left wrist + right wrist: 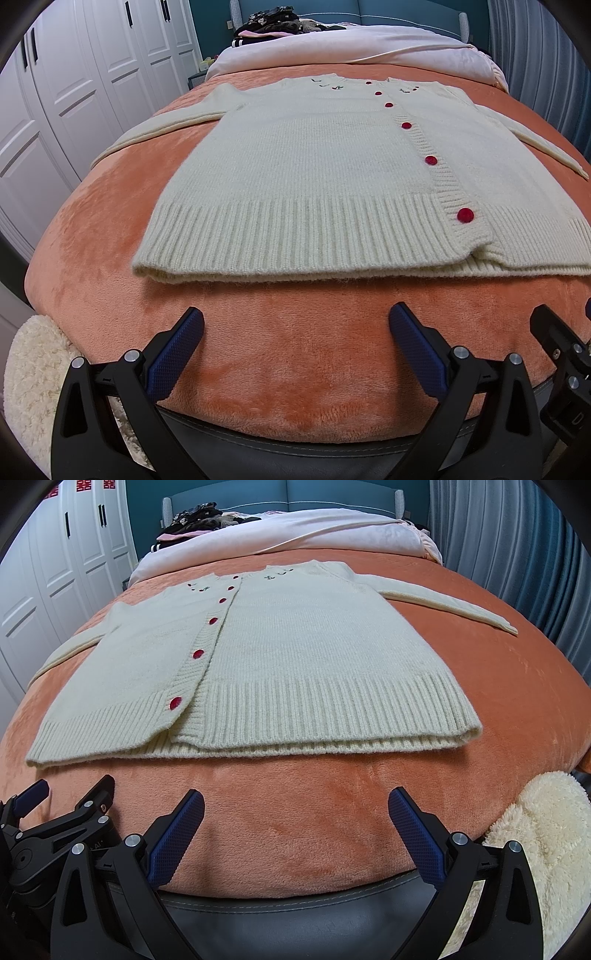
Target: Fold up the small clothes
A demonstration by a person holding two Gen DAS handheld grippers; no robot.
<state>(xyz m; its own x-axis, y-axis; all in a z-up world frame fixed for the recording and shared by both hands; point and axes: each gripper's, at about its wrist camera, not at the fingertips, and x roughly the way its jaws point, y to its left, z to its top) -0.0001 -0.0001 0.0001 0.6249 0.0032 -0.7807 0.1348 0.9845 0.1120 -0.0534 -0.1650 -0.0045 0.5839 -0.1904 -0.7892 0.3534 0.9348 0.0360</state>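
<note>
Hovering both tongs, left and right, wide open and empty, just short of the cardigan hem, buttoned flat for folding.

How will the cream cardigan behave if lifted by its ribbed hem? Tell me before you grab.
The cardigan is soft knit lying flat on the orange blanket, so it will probably droop. Its spread sleeves will likely trail. The plush blanket may drag against it.

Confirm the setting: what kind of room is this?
Almost certainly a bedroom: a bed with an orange blanket and teal headboard, white wardrobe doors, and a cream cardigan spread out for folding.
</note>
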